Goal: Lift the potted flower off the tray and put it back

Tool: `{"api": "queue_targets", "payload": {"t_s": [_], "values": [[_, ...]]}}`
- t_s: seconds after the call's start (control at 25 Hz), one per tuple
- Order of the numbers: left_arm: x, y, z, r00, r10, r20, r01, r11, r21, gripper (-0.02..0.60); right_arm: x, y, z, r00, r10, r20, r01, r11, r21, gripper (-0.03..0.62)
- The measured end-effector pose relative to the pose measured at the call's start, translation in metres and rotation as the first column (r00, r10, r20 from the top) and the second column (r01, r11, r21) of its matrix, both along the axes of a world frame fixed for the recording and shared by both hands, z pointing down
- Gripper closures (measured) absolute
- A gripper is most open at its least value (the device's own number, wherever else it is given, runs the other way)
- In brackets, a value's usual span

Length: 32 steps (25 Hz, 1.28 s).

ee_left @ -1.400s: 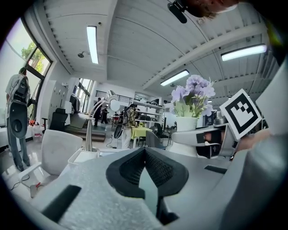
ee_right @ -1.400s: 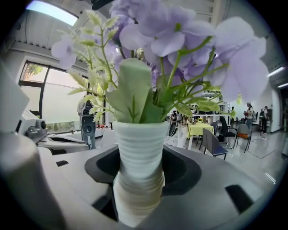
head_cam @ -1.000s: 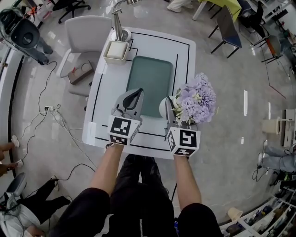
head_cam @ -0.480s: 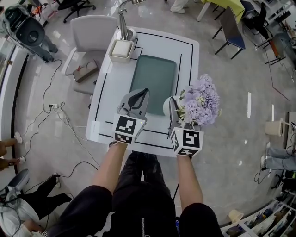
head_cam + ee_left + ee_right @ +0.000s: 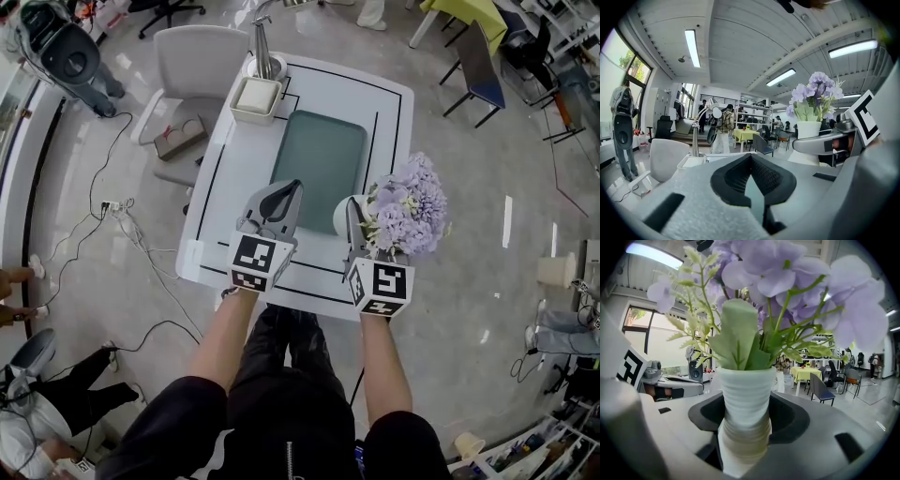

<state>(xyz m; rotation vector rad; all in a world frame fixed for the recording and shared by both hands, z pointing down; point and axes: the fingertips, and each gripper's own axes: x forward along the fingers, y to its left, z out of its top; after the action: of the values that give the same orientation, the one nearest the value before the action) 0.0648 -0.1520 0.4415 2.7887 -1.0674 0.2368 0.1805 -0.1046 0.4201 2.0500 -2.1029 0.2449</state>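
Note:
The potted flower (image 5: 405,208) has purple blooms in a ribbed white pot (image 5: 744,399). My right gripper (image 5: 352,217) is shut on that pot and holds it up in the air, to the right of the dark green tray (image 5: 319,165) on the white table (image 5: 239,173). From the left gripper view the flower (image 5: 814,101) shows at the right, held in the other gripper. My left gripper (image 5: 277,202) hovers over the table's near part beside the tray, its jaws closed together with nothing between them (image 5: 751,180).
A white square box (image 5: 256,96) and a metal desk lamp (image 5: 263,52) stand at the table's far left corner. A grey chair (image 5: 192,70) sits left of the table. Cables trail over the floor (image 5: 112,225). More chairs and people stand around the room.
Both grippers stay almost where they were, the right one still holding the flower aloft. The head camera has shifted a little, so the table appears slightly lower and to the right.

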Motion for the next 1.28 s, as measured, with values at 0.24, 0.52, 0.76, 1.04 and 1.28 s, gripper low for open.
{"api": "queue_targets", "payload": {"t_s": [0.24,0.52,0.76,1.04,1.28], "values": [[-0.009,-0.006,0.001,1.0,-0.02,-0.009,0.02,1.0,-0.002,0.577,-0.006,-0.008,0.004,1.0,-0.013,-0.003,0.012,1.0,-0.002,0.336],[-0.023,-0.012,0.011,0.999,-0.036,0.002,0.036,0.999,-0.021,0.577,-0.018,-0.03,0.021,0.999,-0.048,0.0,0.048,0.999,-0.003,0.336],[-0.04,-0.022,0.022,0.998,-0.061,0.015,0.062,0.997,-0.038,0.577,-0.03,-0.061,0.04,0.997,-0.079,-0.009,0.079,0.997,-0.001,0.336],[-0.069,-0.039,0.04,0.993,-0.111,0.039,0.113,0.992,-0.064,0.577,-0.04,-0.109,0.068,0.995,-0.099,-0.012,0.099,0.995,0.005,0.336],[-0.091,-0.053,0.055,0.987,-0.152,0.06,0.156,0.985,-0.078,0.577,-0.039,-0.15,0.089,0.993,-0.109,-0.039,0.11,0.993,0.033,0.336]]}}
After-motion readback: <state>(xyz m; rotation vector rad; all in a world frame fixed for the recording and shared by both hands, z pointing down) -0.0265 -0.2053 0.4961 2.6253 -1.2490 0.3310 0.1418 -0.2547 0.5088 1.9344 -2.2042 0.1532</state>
